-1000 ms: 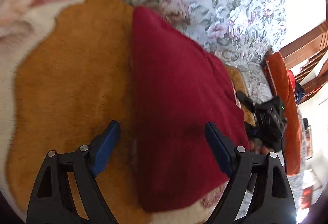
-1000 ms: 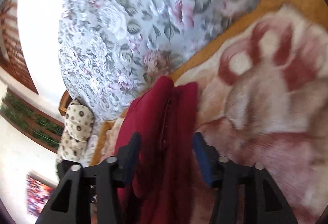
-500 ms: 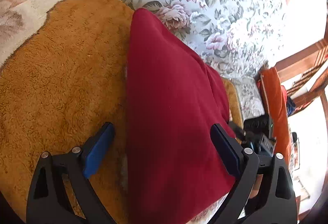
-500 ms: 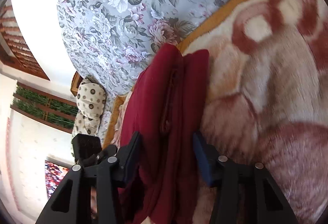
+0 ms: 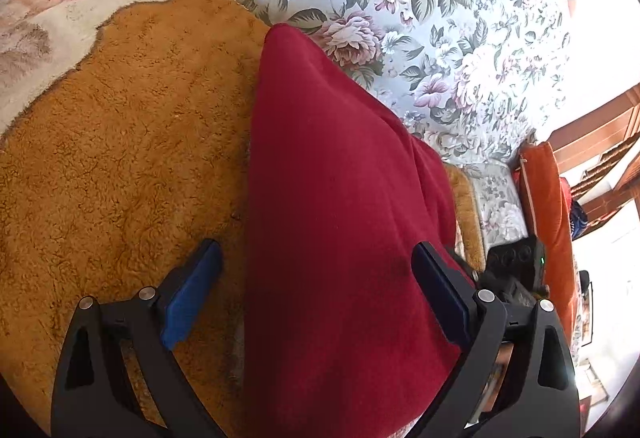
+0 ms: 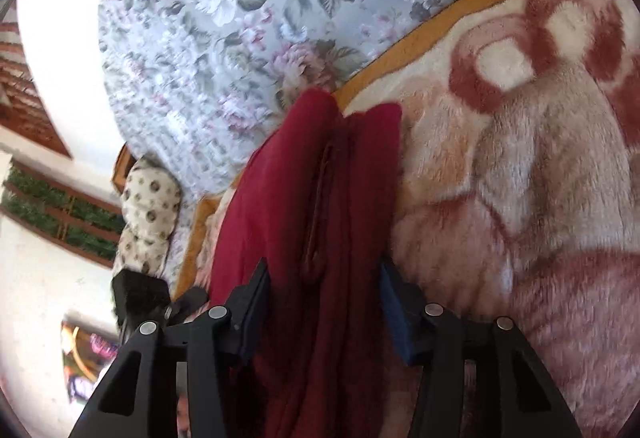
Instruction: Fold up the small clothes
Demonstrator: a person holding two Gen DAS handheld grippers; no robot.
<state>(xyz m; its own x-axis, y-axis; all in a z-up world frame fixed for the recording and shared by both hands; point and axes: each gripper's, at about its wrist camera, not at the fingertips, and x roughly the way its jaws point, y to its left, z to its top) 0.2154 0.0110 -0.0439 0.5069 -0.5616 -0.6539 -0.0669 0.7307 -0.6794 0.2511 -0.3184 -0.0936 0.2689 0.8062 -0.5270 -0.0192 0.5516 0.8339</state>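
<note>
The red garment (image 5: 340, 222) lay on an orange-and-cream blanket (image 5: 120, 141), directly ahead of both tools and running between their fingers. The left tool (image 5: 316, 290) stood wide open, its fingers astride the cloth without pinching it. The right tool (image 6: 324, 302) was also spread, straddling a bunched, seamed edge (image 6: 320, 197); whether its pads touched fabric was hard to tell. To fold well, each tool should probably close on a single edge layer at matching corners, then lift evenly. No containers were visible.
</note>
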